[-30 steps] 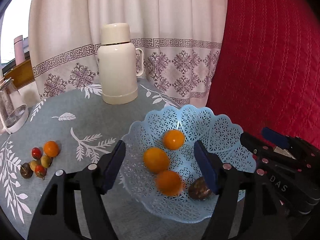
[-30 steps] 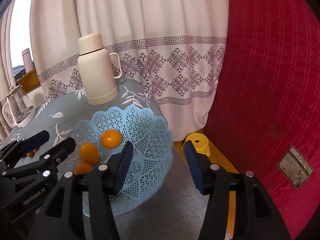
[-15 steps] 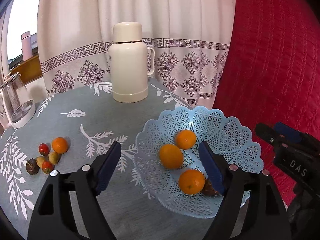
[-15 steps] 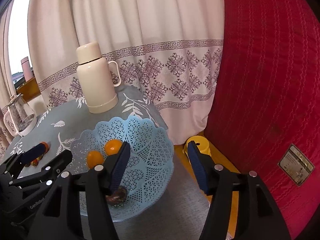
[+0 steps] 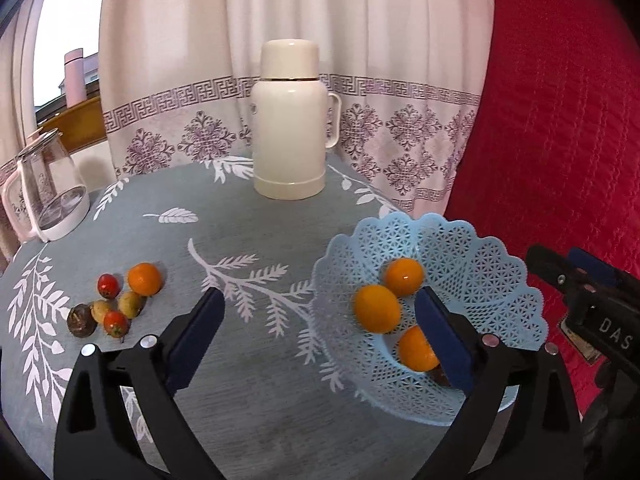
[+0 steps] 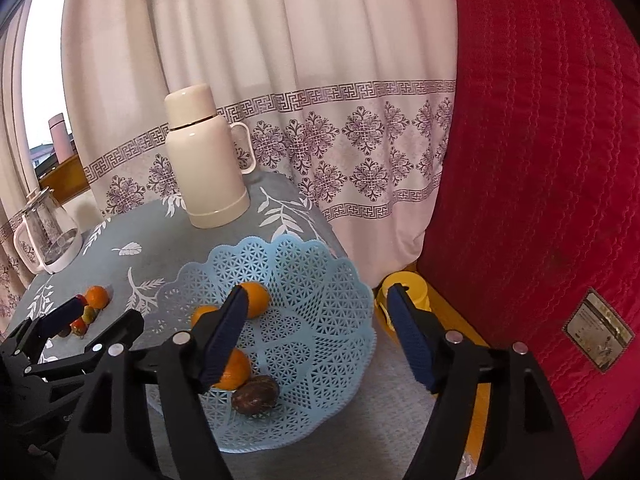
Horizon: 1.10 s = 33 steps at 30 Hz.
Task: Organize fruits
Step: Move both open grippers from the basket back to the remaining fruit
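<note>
both grippers, left (image 5: 320, 322) and right (image 6: 314, 328), gape empty. loose fruits (image 5: 116, 304) sit near the table's left edge; the basket (image 5: 496, 264) overhangs the right edge and a careless drop could tip it.

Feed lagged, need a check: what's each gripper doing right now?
Left gripper: open, holding nothing, above the table.
Right gripper: open, holding nothing, over the basket.

In the left wrist view, the white letters "DAS" stand on the black body of the right gripper (image 5: 592, 276). In the right wrist view, a small label (image 6: 598, 336) is sewn on the red quilt (image 6: 540, 160); its print is too small to read.
</note>
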Tool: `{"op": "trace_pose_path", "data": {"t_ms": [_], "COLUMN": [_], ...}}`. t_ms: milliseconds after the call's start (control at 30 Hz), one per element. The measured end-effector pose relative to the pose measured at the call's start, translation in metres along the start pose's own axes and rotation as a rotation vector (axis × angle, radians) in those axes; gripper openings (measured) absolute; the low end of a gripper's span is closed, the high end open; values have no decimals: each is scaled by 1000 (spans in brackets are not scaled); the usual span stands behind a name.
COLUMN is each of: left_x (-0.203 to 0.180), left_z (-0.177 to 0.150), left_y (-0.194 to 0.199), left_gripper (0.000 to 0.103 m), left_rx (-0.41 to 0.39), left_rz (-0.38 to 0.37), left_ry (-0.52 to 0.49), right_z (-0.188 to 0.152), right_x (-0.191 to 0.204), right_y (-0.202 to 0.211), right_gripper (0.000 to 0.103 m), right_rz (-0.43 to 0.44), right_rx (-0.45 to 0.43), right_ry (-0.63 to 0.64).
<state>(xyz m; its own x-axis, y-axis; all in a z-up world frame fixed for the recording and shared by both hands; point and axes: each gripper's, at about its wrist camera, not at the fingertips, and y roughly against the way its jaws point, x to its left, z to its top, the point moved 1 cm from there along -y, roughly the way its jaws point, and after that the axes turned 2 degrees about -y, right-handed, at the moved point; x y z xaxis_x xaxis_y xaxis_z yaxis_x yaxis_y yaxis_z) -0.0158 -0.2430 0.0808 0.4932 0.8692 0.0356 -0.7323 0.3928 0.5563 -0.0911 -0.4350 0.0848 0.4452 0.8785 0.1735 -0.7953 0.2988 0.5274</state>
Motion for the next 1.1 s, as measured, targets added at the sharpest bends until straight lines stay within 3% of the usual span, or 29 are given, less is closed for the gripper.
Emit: {"op": "trace_pose_path", "data": {"t_ms": [633, 1100], "left_x": [67, 139], "left_z": [-10, -20], "left_y": [2, 2], "left_gripper": [97, 97], "left_rx": [13, 23], "left_rz": [99, 207], "left_ry": [114, 215], "right_z": [1, -10], "right_x": [53, 105], "right_y": [-2, -7], "right_gripper": [72, 72], "right_rz": [96, 187], "right_rx": [4, 39], "right_ry": [51, 118]}}
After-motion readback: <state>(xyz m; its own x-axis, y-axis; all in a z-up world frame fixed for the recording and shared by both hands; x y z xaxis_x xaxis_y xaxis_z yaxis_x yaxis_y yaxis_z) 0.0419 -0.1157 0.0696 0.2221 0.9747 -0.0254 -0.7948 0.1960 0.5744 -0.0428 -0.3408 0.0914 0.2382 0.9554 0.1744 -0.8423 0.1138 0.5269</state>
